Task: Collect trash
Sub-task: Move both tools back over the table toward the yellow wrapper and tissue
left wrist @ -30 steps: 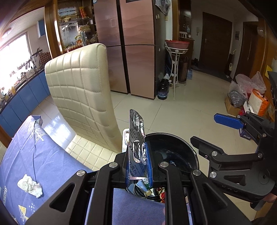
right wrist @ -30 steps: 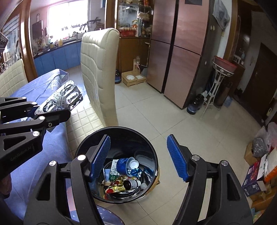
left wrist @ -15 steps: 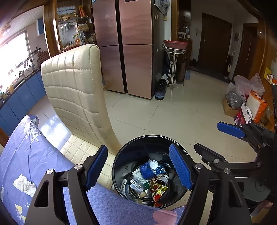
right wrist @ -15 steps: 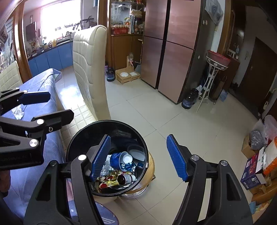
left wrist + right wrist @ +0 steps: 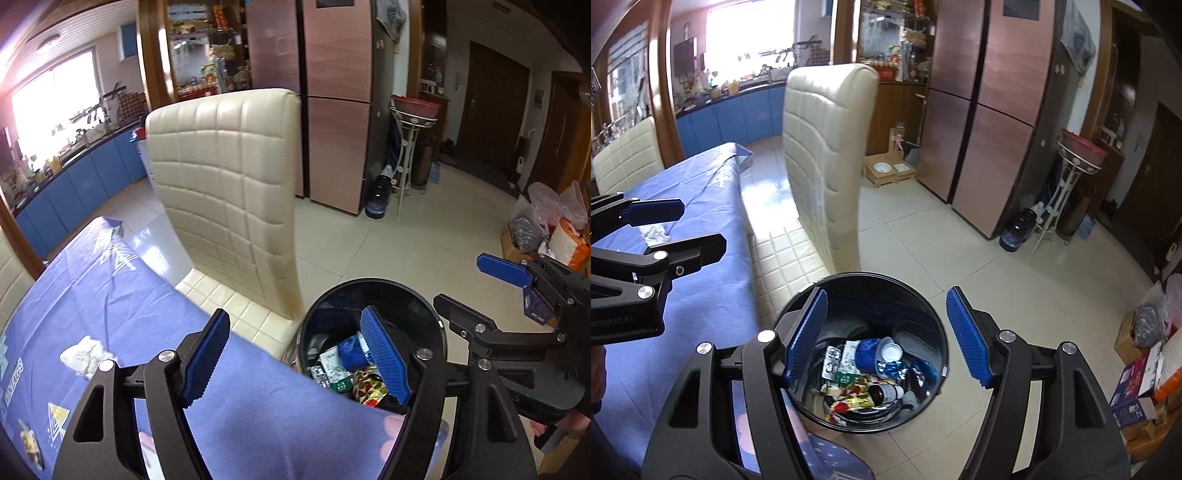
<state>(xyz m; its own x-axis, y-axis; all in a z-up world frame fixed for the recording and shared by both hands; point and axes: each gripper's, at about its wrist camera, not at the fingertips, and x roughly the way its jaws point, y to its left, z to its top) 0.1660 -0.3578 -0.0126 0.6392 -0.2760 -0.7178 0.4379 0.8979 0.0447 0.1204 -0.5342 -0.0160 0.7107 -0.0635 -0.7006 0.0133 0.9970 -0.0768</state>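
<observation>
A black round trash bin stands on the floor beside the table, holding a blister pack, a blue cup, a small bottle and wrappers. It also shows in the left wrist view. My left gripper is open and empty, over the table edge left of the bin. My right gripper is open and empty, above the bin. A crumpled white tissue lies on the blue tablecloth, left of my left gripper; in the right wrist view the tissue is partly hidden by that gripper.
A cream padded chair stands between table and bin. A second cream chair is at the table's far side. Copper fridge, a metal stand with a red basin, and boxes and bags line the tiled floor.
My left gripper opened and let go of the blister pack, which now lies in the bin. The left gripper then swung left, toward the table and the tissue.
</observation>
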